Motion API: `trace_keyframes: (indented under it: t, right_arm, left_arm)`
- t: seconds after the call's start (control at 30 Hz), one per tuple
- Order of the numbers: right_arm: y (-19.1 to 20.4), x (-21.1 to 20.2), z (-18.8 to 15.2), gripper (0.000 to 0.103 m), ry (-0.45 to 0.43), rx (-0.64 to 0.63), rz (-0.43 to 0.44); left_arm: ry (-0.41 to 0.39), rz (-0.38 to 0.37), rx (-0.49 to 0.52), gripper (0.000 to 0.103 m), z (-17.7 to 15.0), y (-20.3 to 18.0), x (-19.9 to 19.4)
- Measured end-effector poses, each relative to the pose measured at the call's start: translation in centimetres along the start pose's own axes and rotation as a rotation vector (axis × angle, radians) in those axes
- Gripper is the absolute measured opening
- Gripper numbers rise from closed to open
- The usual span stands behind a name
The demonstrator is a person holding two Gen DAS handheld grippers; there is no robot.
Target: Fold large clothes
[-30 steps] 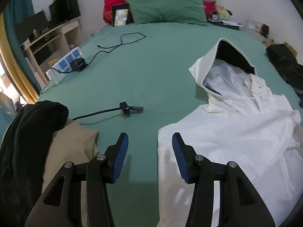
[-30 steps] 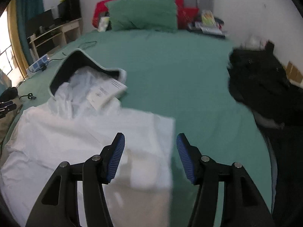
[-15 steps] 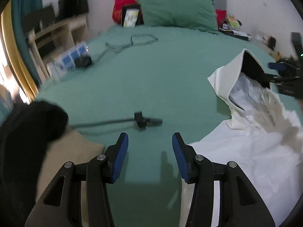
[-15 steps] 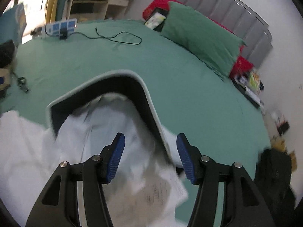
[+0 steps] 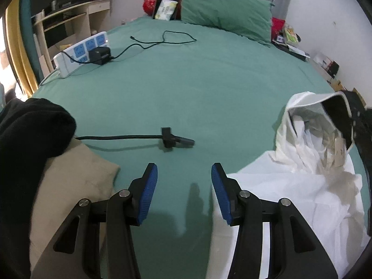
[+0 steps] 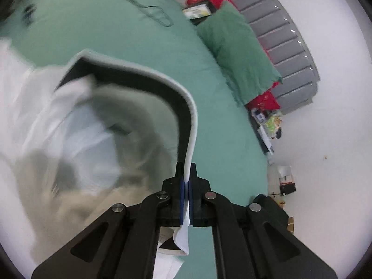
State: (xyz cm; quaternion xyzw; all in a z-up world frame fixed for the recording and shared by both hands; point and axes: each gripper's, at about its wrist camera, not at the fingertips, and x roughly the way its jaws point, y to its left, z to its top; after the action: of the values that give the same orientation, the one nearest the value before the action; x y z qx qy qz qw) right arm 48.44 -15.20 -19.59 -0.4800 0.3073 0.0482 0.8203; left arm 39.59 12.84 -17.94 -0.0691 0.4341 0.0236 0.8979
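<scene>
Clothes in a dark and tan pile (image 5: 34, 162) sit at nine o'clock on the green bed (image 5: 186, 81), with a black cable (image 5: 130, 137) near the middle. The left gripper (image 5: 183, 193) hangs over bare sheet, its blue pads wide apart, holding nothing — the white hoodie (image 5: 290, 193) lies at three o'clock, just beside it. The right gripper (image 6: 186, 200) is squeezed tight on the hood's (image 6: 139, 74) rim, lifting it. To fold well, I think it should pull the hood slowly and flat over the body, so nothing bunches up.
</scene>
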Motion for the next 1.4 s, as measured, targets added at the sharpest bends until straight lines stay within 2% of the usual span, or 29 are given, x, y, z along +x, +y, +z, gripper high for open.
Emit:
trace_keyframes:
  t: [0.1,0.2,0.27,0.37,0.43,0.5,0.63,0.7,0.77,0.83,0.9,0.93,1.07,1.17,1.27,1.33,1.4]
  right_arm:
    - [2.5,0.2,-2.0,0.005,0.023,0.038,0.126]
    - [3.7,1.3,-3.0,0.023,0.031,0.148,0.292]
    - [3.0,1.4,-3.1,0.024,0.026,0.220,0.325]
    - [1.0,1.7,-2.9,0.045,0.050,0.301,0.449]
    - [-0.7,1.4,-3.0,0.064,0.057,0.325,0.510]
    - [-3.1,0.5,-3.2,0.068,0.032,0.363,0.564]
    - [-7.6,-1.6,-2.8,0.075,-0.071,0.446,0.609]
    - [-9.2,-2.1,-2.0,0.079,-0.123,0.486,0.606]
    - [-10.7,-1.0,-0.6,0.082,-0.141,0.524,0.590]
    - [-12.0,1.1,1.3,0.084,-0.107,0.554,0.553]
    - [-11.9,3.4,2.7,0.087,-0.062,0.566,0.575]
    - [-11.5,5.1,3.5,0.089,-0.028,0.568,0.614]
    - [-8.2,9.3,4.8,0.093,0.053,0.517,0.800]
    - [-5.1,10.8,5.5,0.095,0.094,0.382,0.932]
    - [-1.8,10.9,5.3,0.097,0.143,0.230,0.967]
    - [0.3,10.9,4.9,0.102,0.178,0.144,0.988]
    - [1.0,10.7,5.0,0.103,0.158,0.088,0.978]
  left_arm:
    - [-0.008,-0.010,0.022,0.051,-0.2,-0.9,-0.3]
    - [-0.005,-0.016,0.039,0.051,-0.5,-1.4,-0.3]
    - [-0.001,-0.015,0.045,0.051,-0.5,-1.5,-0.1]
    - [-0.001,-0.004,0.047,0.051,-0.4,-1.3,0.1]
    - [-0.006,0.001,0.045,0.051,-0.3,-1.1,0.1]
    - [-0.021,0.013,0.040,0.051,-0.1,-0.7,0.0]
    - [-0.061,0.016,0.012,0.051,0.5,0.1,-0.6]
    - [-0.077,0.024,-0.003,0.051,0.8,0.6,-0.9]
    - [-0.081,0.031,-0.013,0.051,0.9,0.9,-0.9]
    - [-0.078,0.036,-0.022,0.051,1.0,1.3,-0.7]
    - [-0.072,0.038,-0.024,0.051,1.0,1.6,-0.6]
    - [-0.068,0.042,-0.018,0.051,1.0,1.6,-0.4]
    - [-0.052,0.049,-0.002,0.051,1.0,1.8,0.1]
    - [-0.034,0.050,0.004,0.051,0.9,1.8,0.5]
    - [-0.019,0.050,0.010,0.051,0.7,1.8,0.9]
    - [-0.011,0.047,0.014,0.051,0.5,1.7,1.0]
    - [-0.006,0.046,0.019,0.051,0.4,1.7,1.2]
